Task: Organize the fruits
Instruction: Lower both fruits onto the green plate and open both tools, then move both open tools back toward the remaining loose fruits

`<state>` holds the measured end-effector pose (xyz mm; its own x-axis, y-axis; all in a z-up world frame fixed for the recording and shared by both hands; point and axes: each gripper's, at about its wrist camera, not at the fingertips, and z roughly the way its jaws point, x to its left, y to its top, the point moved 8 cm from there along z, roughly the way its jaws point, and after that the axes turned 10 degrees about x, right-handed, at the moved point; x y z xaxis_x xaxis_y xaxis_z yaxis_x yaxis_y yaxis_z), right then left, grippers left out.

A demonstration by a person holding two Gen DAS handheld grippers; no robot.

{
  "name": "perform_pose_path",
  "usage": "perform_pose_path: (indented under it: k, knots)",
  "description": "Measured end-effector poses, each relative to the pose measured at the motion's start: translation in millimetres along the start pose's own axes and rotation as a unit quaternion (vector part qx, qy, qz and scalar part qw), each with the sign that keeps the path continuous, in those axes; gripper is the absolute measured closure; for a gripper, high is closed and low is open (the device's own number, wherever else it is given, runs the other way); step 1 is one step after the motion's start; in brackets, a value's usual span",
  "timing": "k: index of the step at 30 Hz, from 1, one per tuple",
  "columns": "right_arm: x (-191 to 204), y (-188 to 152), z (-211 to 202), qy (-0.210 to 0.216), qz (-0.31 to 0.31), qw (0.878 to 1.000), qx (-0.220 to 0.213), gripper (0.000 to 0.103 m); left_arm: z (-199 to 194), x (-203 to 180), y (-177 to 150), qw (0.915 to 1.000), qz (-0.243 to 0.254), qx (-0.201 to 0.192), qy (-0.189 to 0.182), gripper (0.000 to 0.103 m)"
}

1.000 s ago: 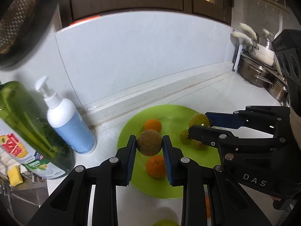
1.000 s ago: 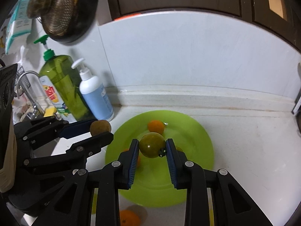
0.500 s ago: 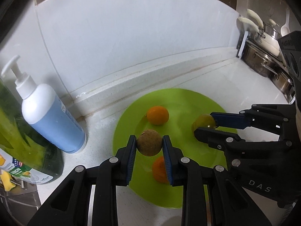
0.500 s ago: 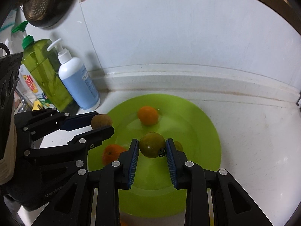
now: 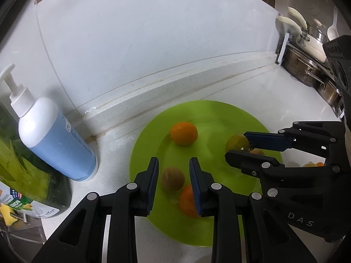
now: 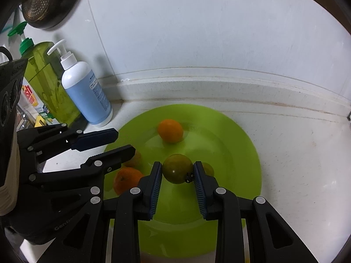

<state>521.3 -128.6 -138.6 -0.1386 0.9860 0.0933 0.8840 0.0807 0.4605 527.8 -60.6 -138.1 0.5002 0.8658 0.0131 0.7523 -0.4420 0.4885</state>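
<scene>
A lime-green plate lies on the white counter with two oranges on it. My left gripper hovers low over the plate's left side, its jaws a fruit's width apart. A brown round fruit shows blurred below and between the jaws, free of the pads. My right gripper is shut on a green tomato just above the plate's middle. A small yellowish fruit peeks out behind its right finger.
A blue pump bottle and a green detergent bottle stand left of the plate. The white backsplash rises behind. Steel pots sit at the far right. A few small fruits lie on the counter to the right.
Both grippers have sunk toward the plate. The brown fruit, clamped at the left fingertips before, now sits lower between the jaws and free. The right still clamps the tomato.
</scene>
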Motion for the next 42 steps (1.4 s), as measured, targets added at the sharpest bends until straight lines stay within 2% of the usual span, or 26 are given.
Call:
perform_pose_path:
  k: [9, 23, 35, 42]
  knots:
    - [3, -2, -14, 0.001, -0.007, 1.0, -0.013, 0.069, -21, 9, -5, 0.9995, -0.024, -0.018, 0.012, 0.063]
    - [17, -15, -75, 0.018, -0.017, 0.997, -0.072, 0.069, -94, 12, -21, 0.9942, -0.061, -0.077, 0.045, 0.053]
    - [42, -39, -134, 0.027, -0.052, 0.99, -0.127, 0.059, -156, 9, -51, 0.9864, -0.091, -0.123, 0.06, 0.039]
    - [58, -56, -152, 0.034, -0.076, 0.986, -0.147, 0.048, -177, 3, -74, 0.9832, -0.103, -0.136, 0.064, 0.032]
